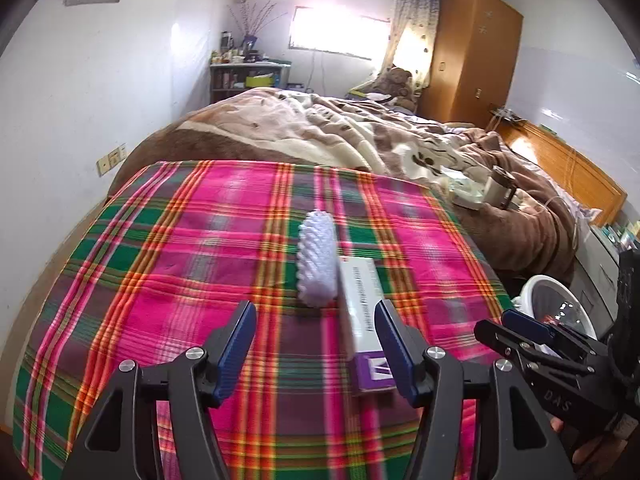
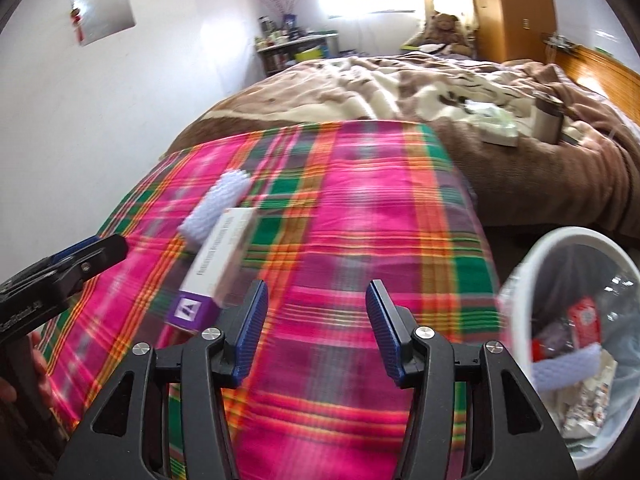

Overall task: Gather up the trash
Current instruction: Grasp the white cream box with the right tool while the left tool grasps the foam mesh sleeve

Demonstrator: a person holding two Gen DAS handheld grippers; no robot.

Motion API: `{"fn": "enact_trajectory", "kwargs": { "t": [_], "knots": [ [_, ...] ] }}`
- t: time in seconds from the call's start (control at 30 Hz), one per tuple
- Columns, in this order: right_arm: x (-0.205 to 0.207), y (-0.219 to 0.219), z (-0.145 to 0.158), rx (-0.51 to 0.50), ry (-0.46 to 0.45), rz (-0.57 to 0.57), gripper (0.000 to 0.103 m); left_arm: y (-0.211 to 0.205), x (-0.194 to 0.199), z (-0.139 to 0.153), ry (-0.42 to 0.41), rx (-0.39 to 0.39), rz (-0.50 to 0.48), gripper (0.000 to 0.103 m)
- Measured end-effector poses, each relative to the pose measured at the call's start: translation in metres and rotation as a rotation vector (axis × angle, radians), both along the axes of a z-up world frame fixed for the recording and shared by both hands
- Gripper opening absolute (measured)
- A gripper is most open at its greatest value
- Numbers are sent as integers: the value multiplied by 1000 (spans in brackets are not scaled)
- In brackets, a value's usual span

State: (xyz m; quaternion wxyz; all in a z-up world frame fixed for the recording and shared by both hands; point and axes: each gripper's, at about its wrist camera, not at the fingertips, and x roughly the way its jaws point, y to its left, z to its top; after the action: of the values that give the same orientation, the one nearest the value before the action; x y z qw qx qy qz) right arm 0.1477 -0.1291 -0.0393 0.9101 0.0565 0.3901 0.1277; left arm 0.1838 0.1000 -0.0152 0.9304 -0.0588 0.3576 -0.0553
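A white and purple cardboard box lies on the pink plaid blanket, with a white foam net sleeve just behind it. My left gripper hangs open over the blanket; the box lies beside its right finger, and nothing is between the pads. In the right wrist view the box and the foam sleeve lie to the left of my right gripper, which is open over bare blanket. The white trash bin, with wrappers inside, stands at the right below the bed's edge.
Behind the plaid blanket lies a rumpled brown and cream blanket with a tissue pack and a metal cup on it. A teddy bear, a wooden wardrobe and a cluttered shelf stand at the far end.
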Motion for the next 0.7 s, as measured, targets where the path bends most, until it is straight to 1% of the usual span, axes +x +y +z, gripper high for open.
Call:
{"fn": "enact_trajectory", "kwargs": {
  "t": [0.13,0.2,0.3,0.4,0.47,0.57,0.63,0.7],
  "knots": [
    [5,21,-3,3,11,39,56,17,9,-4,6,-10,17,61],
    [10,31,-5,11,19,56,61,22,13,-8,15,-10,14,61],
    [20,42,-10,35,40,72,64,28,21,-13,27,-9,11,61],
    [32,50,-15,70,79,86,65,33,28,-14,33,-20,9,61],
    [40,55,-19,76,101,100,65,37,34,-15,37,-27,7,61],
    [48,63,-25,69,131,125,65,43,42,-17,41,-26,15,61],
    [55,67,-30,54,160,126,65,47,47,-18,47,-42,13,61],
    [58,69,-32,26,169,124,65,50,52,-20,55,-57,13,61]
  ]
}}
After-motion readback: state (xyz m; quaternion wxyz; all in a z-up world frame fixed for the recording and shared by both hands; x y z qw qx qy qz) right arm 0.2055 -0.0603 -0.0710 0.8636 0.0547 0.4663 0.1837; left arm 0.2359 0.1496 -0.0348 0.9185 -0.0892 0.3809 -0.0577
